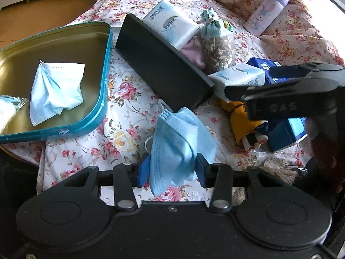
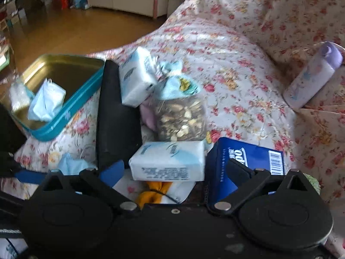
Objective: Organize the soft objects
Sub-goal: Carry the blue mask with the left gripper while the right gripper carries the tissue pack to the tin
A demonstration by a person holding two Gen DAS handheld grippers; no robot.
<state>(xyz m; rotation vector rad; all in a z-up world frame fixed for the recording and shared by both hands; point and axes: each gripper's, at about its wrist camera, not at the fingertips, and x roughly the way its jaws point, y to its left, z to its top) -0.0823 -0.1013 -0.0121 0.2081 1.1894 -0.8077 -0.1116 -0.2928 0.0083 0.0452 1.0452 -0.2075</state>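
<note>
Jaws: L gripper point(image 1: 172, 169) clamped on blue mask point(image 1: 180, 139), R gripper point(image 2: 174, 171) wide apart, empty; L-cam-only yellow plush point(image 1: 242, 125).

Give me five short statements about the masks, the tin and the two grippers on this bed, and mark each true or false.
1. The left gripper is shut on a blue face mask. True.
2. The teal tin is empty. False: a crumpled mask already lies inside it.
3. The right gripper grips the white tissue pack. False: its jaws stand wide open with the pack between them.
4. The purple bottle stands upright inside the tin. False: it lies tilted on the floral bedspread, far from the tin.
5. A black case lies beside the tin. True.
</note>
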